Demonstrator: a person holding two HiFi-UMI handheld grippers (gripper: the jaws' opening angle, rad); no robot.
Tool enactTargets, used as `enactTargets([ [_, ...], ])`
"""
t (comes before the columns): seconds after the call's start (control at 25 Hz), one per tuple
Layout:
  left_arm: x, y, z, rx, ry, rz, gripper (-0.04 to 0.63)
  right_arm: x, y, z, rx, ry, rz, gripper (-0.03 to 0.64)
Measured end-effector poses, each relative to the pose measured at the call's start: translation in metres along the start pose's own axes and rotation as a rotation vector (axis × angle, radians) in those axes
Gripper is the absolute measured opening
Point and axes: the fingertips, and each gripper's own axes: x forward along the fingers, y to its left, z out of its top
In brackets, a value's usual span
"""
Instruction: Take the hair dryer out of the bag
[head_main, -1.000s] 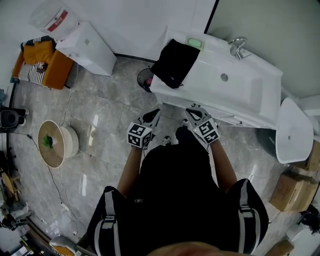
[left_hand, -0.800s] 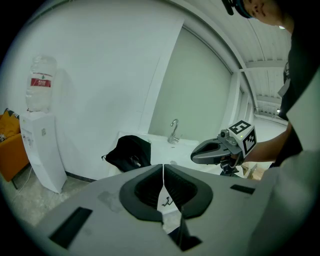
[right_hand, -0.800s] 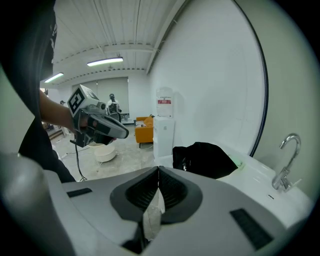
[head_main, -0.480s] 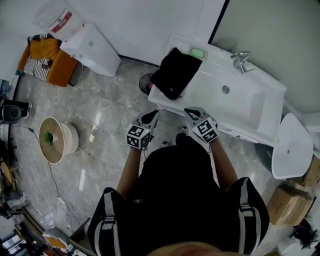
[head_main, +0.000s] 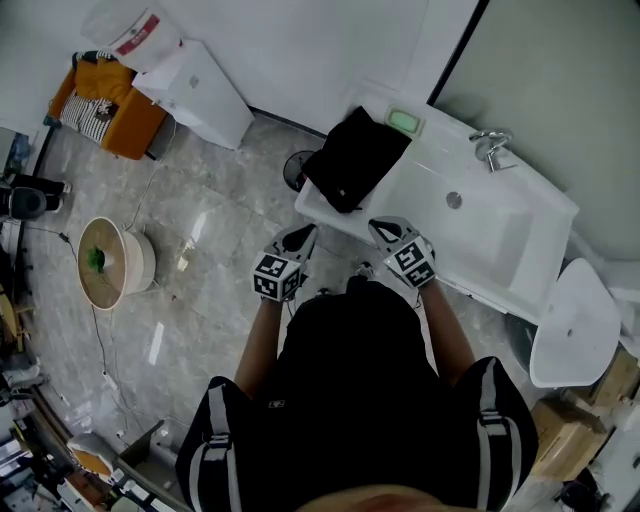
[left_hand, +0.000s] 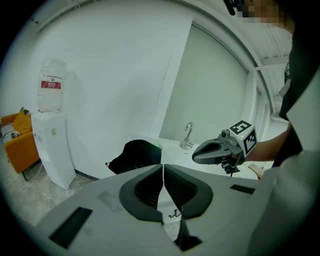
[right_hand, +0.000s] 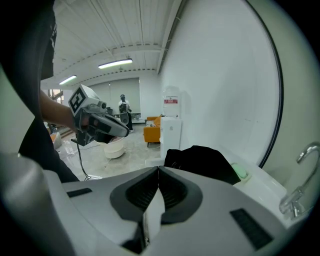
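A black bag (head_main: 352, 160) lies on the left end of a white washbasin counter (head_main: 500, 250), part of it hanging over the edge. It shows again as the black bag (left_hand: 135, 155) in the left gripper view and the black bag (right_hand: 202, 162) in the right gripper view. No hair dryer is visible. My left gripper (head_main: 302, 236) is shut and empty, held short of the counter's front edge. My right gripper (head_main: 380, 226) is shut and empty too, just at that edge, below the bag. Each gripper sees the other: the right gripper (left_hand: 197, 155), the left gripper (right_hand: 126, 131).
A tap (head_main: 490, 148) and a drain (head_main: 455, 200) sit in the basin, a green soap bar (head_main: 404, 121) behind the bag. A dark bin (head_main: 295, 170) stands under the counter's left end. A water dispenser (head_main: 195, 85), an orange chair (head_main: 105, 105) and a round stool (head_main: 108, 265) stand on the tiled floor.
The view has shifted: counter and bag now lie closer to both grippers. Both grippers have come forward toward the counter's front edge, still shut.
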Motion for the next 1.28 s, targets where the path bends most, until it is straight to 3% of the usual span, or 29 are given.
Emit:
enactTargets([
  [0.56,0.024,0.001,0.005,-0.027,-0.017,0.082,0.017,0.013,-0.029,-0.007,-0.038,0.001,0.084,0.060],
  [1.28,0.060,0.043,0.031,-0.025,0.008,0.028,0.017,0.057,-0.051,0.009,-0.001,0.043,0.100,0.060],
])
